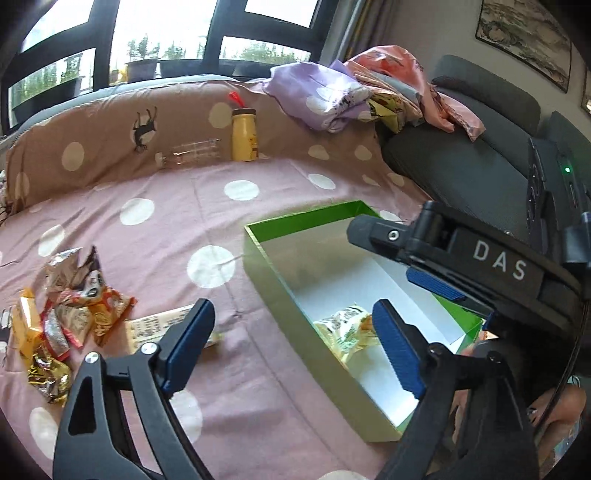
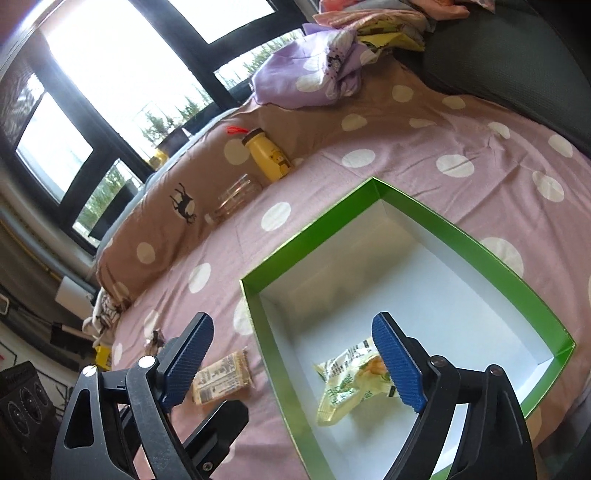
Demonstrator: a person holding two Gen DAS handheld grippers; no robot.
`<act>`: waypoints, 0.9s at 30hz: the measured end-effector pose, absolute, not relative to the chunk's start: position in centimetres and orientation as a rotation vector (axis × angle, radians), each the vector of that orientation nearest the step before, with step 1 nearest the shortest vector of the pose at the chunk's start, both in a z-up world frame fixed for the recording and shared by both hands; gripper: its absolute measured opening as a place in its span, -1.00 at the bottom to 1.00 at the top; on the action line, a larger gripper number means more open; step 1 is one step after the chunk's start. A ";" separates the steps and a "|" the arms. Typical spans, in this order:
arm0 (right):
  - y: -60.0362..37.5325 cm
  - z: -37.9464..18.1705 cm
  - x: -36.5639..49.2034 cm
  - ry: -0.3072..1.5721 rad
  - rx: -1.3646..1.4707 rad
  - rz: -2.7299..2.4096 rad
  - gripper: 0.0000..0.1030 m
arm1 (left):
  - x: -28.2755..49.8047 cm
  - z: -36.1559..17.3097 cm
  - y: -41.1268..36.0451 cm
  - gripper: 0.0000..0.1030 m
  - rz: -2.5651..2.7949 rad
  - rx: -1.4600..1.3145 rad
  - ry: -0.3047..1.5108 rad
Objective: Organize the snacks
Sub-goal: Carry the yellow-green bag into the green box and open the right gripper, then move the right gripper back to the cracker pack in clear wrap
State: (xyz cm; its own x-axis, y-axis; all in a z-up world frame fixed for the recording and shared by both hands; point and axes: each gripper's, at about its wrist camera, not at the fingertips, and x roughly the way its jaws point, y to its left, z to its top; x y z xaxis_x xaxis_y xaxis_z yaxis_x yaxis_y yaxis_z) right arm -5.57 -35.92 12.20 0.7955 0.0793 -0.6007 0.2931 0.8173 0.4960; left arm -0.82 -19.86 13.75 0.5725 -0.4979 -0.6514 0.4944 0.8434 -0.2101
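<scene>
The bedsheet (image 1: 166, 221) is dusty pink with white polka dots. The open box (image 2: 461, 236) is bright green outside, white inside, holding a pale yellow snack packet (image 2: 351, 384) with green print. A yellow bottle (image 1: 243, 136) stands at upper centre. Each hand-held gripper (image 2: 291, 362) has blue ribbed pads on black arms.

Home bedroom; polka-dot bedsheet (image 1: 166, 229); piled laundry (image 1: 332, 96); window (image 1: 166, 33)
</scene>
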 end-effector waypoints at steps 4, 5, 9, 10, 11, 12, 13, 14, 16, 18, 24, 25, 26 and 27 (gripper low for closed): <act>-33.3 13.0 -4.8 0.642 0.561 -0.063 0.80 | -0.7 13.6 -15.6 0.84 -0.447 -0.024 0.779; -32.5 13.2 -4.7 0.640 0.543 -0.046 0.81 | -0.7 13.6 -14.4 0.87 -0.410 -0.034 0.780; -29.1 13.7 -3.8 0.647 0.469 0.028 0.83 | -0.6 13.0 -10.1 0.92 -0.305 -0.076 0.791; -28.2 13.6 -3.6 0.655 0.456 0.047 0.83 | -0.6 12.7 -9.1 0.92 -0.288 -0.089 0.797; -27.4 13.5 -3.4 0.666 0.446 0.064 0.83 | -0.5 12.4 -8.2 0.92 -0.270 -0.104 0.806; -26.6 13.3 -3.1 0.681 0.435 0.081 0.83 | -0.3 12.2 -7.5 0.92 -0.256 -0.117 0.814; -26.0 13.1 -2.8 0.695 0.426 0.096 0.83 | 0.0 11.9 -6.8 0.92 -0.244 -0.126 0.825; -25.3 12.9 -2.6 0.711 0.419 0.111 0.83 | 0.2 11.7 -6.5 0.92 -0.236 -0.131 0.832; -24.2 12.2 -1.9 0.752 0.414 0.141 0.83 | 0.8 11.3 -5.7 0.92 -0.221 -0.139 0.850; -23.4 11.2 -1.1 0.798 0.426 0.173 0.83 | 1.4 10.9 -4.9 0.92 -0.203 -0.158 0.863; -22.6 7.7 1.1 0.917 0.470 0.147 0.83 | 3.4 9.1 -3.3 0.92 -0.153 -0.182 0.918; -22.5 7.3 1.4 0.929 0.461 0.126 0.83 | 3.7 8.7 -3.2 0.91 -0.151 -0.184 0.934; -22.6 6.9 1.6 0.939 0.458 0.112 0.83 | 3.9 8.3 -3.2 0.91 -0.152 -0.188 0.946; -22.6 6.5 1.8 0.948 0.463 0.107 0.83 | 4.1 8.0 -3.2 0.91 -0.159 -0.194 0.955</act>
